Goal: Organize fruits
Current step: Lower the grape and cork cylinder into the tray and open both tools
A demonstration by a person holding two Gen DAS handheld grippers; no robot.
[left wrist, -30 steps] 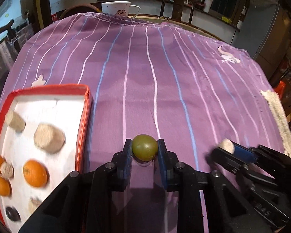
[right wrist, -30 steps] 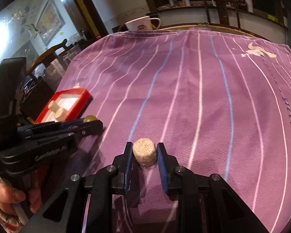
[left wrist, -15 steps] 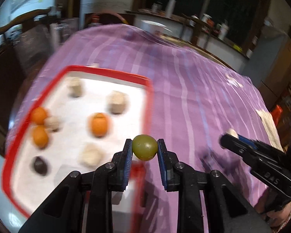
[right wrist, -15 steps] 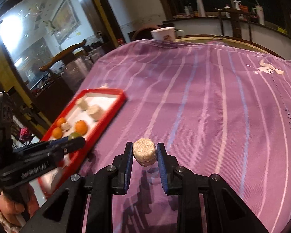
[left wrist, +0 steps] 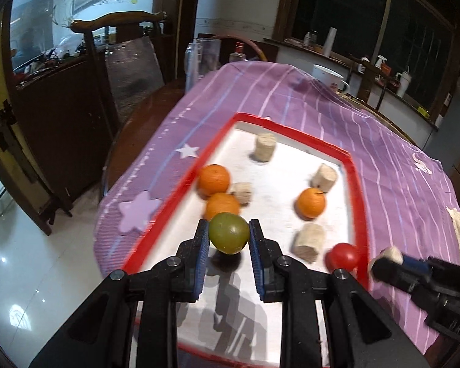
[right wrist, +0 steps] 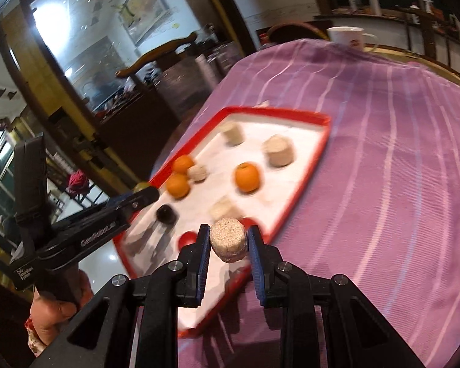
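Left claw (left wrist: 229,236) clamped, angled down; right claw (right wrist: 228,240) clamped, angled down; hand (right wrist: 50,312) grips left handle

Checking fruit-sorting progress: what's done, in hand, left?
Done: three oranges and several beige cylinders lie in the red tray.
In hand: left claw grips a green fruit; right claw grips a beige cylinder.
Left: set both down.

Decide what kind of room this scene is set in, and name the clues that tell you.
Probably a home dining room: a table under a purple striped tablecloth, a carved wooden chair beside it, and a white mug at its far edge.
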